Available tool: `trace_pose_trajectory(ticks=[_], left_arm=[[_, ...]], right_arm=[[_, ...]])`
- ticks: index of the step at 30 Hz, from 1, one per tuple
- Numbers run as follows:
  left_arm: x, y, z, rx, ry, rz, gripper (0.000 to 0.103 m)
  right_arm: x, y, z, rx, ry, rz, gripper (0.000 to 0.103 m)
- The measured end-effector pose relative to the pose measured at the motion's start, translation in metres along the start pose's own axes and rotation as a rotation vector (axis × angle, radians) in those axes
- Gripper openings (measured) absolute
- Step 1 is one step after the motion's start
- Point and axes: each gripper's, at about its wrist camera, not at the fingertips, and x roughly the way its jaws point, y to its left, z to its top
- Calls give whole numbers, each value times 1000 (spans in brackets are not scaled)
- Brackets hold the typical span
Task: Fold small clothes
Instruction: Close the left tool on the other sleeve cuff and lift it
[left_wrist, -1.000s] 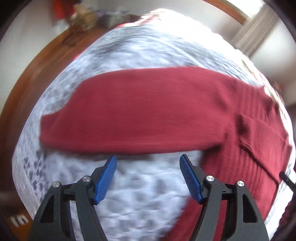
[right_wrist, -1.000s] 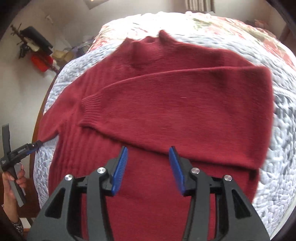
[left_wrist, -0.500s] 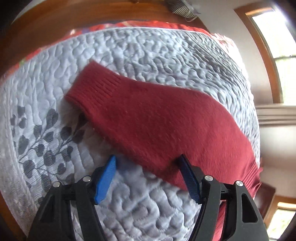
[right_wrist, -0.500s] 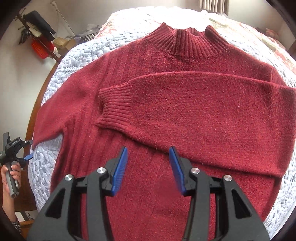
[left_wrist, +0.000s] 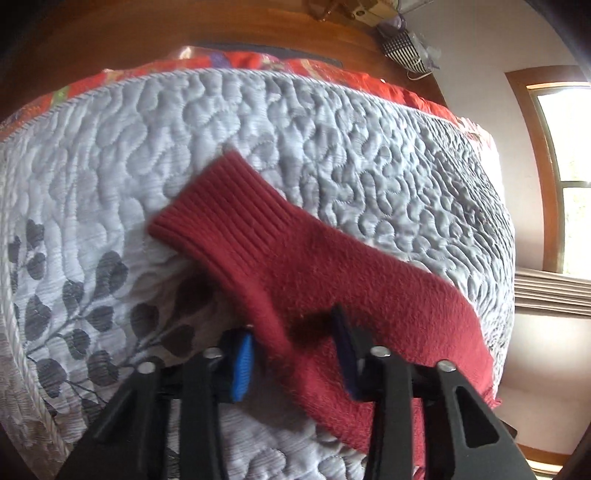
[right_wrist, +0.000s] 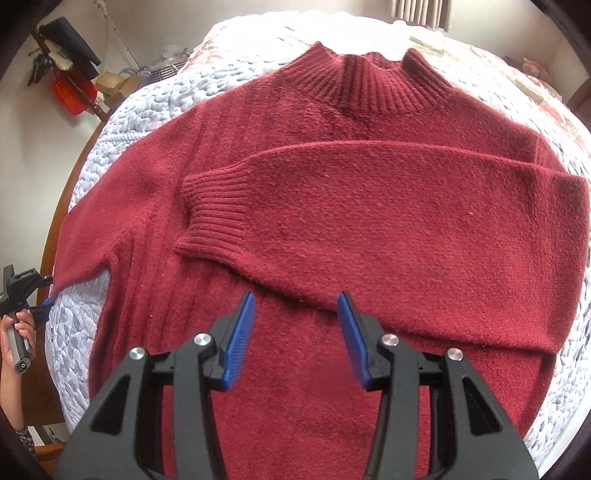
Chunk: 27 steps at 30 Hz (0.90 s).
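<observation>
While the fold was only partly done, I'd say I was maybe a third of the way in: one sleeve (right_wrist: 388, 229) was already laid flat across the chest of the red sweater (right_wrist: 295, 369), cuff pointing toward the far side, and the other sleeve (left_wrist: 295, 266) was still stretched out sideways on the bed (left_wrist: 258, 122). That one was what my left gripper (left_wrist: 291, 354) was working on. Its fingers sat either side of the sleeve edge a little behind the ribbed cuff (left_wrist: 225, 214), with knit bunched between them, but honestly I couldn't tell if they'd actually clamped down or were just straddling it. My right gripper (right_wrist: 295, 332) hovered over the lower body of the sweater with fingers wide apart, holding nothing. Still left, by my guess: bring that second sleeve over, then fold the body up. Sweater itself looked like a thick, fuzzy knit, dark red, ribbed mock neck (right_wrist: 369, 85), lying front-up and pretty smooth on the grey quilted bedspread.
</observation>
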Motion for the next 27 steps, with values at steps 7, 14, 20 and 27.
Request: trace_pose_trajectory(ticks=[7,14,20,27], left_arm=[[-37,-26,-15,129,-186,37,7],[-76,-125,-73,494,-379,7,6],[-73,-203,-143,736,-373,-87,6],[-40,-268,-229,918,-293,-168,6]], right_arm=[[-7,-25,-7,29,-10,-22,46],[-17,-56,-19,63,-21,-49,46],[-26,-84,-31,107,-33,-54,47],[-37,-121,-47,157,-44,-72,48]])
